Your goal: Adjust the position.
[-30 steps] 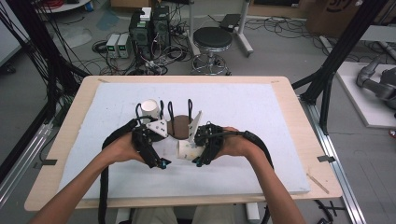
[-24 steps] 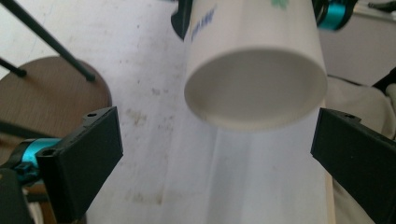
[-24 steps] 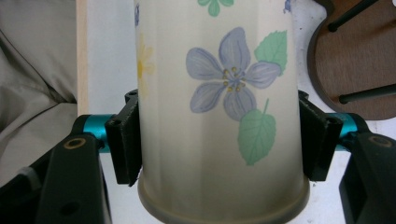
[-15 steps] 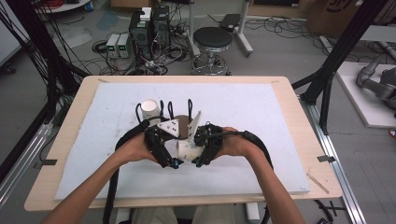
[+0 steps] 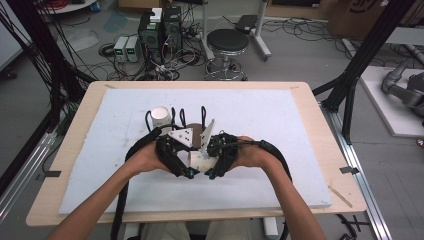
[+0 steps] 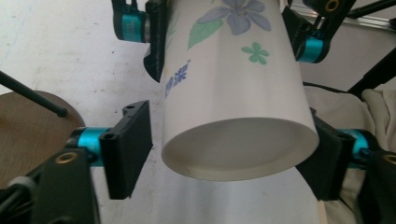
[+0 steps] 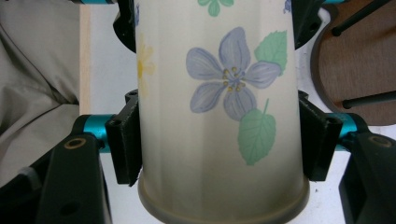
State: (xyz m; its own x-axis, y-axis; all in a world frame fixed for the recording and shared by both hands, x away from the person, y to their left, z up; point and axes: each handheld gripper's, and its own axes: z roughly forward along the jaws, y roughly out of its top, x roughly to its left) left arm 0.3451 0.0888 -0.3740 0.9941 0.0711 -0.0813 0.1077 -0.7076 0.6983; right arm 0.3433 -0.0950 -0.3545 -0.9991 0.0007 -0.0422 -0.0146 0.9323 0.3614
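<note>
we see the right gripper [image 7: 219, 144] clamped on a flowered paper cup [image 7: 219, 116] near its rim, pads tight on both sides. the left gripper [image 6: 231, 156] has just been closing around the cup's [image 6: 233, 93] narrower base end; one pad touches, the other stands just off it. beyond both, a brown disc [image 5: 196, 131], then a white cup [image 5: 161, 118] on the foam mat [image 5: 280, 125].

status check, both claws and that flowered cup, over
Right claw clamped on flowered paper cup near its rim. Left claw has just been closing round cup's base end; left pad not yet touching. Brown disc and second white cup close behind.
</note>
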